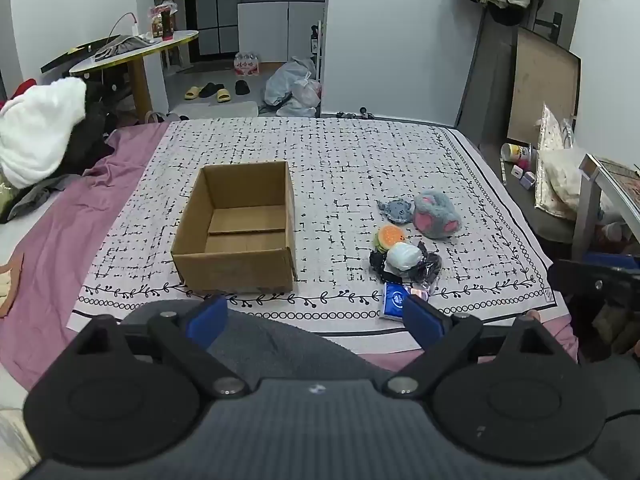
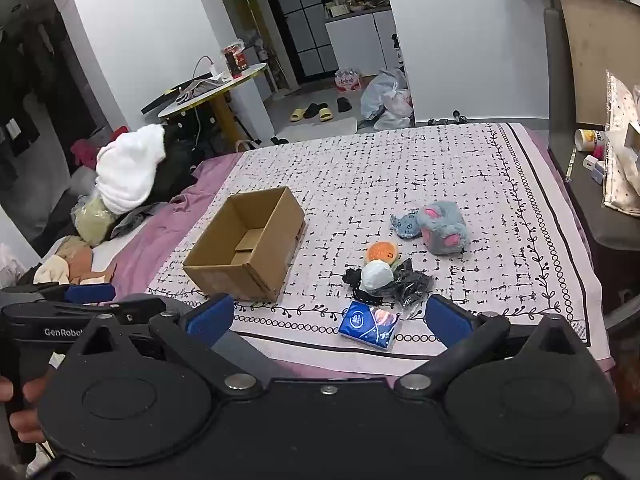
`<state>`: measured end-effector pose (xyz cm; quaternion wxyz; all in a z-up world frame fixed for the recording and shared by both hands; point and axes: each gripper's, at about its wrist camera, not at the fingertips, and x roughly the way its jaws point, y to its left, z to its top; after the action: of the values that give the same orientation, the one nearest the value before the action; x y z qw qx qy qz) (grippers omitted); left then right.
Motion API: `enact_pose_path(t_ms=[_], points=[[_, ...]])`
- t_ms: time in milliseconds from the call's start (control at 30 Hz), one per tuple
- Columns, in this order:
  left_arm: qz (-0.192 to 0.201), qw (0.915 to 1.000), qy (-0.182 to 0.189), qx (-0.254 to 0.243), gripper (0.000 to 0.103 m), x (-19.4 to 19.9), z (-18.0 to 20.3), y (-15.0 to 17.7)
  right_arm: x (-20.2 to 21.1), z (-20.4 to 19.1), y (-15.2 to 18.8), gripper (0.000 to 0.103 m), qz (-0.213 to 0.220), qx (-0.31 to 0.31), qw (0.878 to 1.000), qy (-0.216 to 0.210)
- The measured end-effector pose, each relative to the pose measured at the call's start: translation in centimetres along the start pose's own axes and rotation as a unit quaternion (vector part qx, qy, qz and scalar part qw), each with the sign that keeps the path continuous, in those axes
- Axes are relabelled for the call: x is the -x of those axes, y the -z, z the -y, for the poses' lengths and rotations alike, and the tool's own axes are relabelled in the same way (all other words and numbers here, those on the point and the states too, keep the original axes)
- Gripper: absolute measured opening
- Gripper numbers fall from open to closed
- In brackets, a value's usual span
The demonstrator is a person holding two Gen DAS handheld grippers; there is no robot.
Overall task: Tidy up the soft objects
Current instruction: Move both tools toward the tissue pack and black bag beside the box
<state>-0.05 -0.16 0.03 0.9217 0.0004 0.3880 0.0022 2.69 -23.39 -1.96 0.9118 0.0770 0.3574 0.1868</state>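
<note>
An empty open cardboard box (image 1: 240, 236) (image 2: 248, 244) stands on the patterned cloth (image 1: 340, 152) on the bed. To its right lie soft things: a grey-pink plush (image 1: 436, 214) (image 2: 442, 230), a small grey-blue plush (image 1: 396, 210) (image 2: 406, 224), an orange round toy (image 1: 390, 237) (image 2: 382, 252), a pale ball (image 1: 404, 256) (image 2: 377, 275) on black fabric (image 1: 428, 268) (image 2: 412, 284), and a blue tissue pack (image 1: 394, 302) (image 2: 370, 324). My left gripper (image 1: 316, 318) is open near the bed's front edge, empty. My right gripper (image 2: 330, 320) is open, empty, just before the tissue pack.
Purple sheet (image 1: 60, 240) with piled clothes and a white bundle (image 1: 40, 128) lies left. A round table (image 1: 132, 52) stands behind. A side stand with clutter (image 1: 560, 184) is right of the bed. The left gripper's body (image 2: 60, 316) shows at left in the right wrist view.
</note>
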Motion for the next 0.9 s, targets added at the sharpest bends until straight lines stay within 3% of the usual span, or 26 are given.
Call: enact_pose_path(t_ms=[367, 900], points=[[-0.012, 0.9992, 0.037, 0.006, 0.094, 0.0, -0.2, -0.1, 0.1, 0.2, 0.1, 0.103, 0.008, -0.007, 1.0, -0.005], [-0.007, 0.9983, 0.057, 0.007, 0.094, 0.2, 0.6, -0.4, 0.6, 0.0, -0.1, 0.103, 0.014, 0.003, 1.0, 0.005]])
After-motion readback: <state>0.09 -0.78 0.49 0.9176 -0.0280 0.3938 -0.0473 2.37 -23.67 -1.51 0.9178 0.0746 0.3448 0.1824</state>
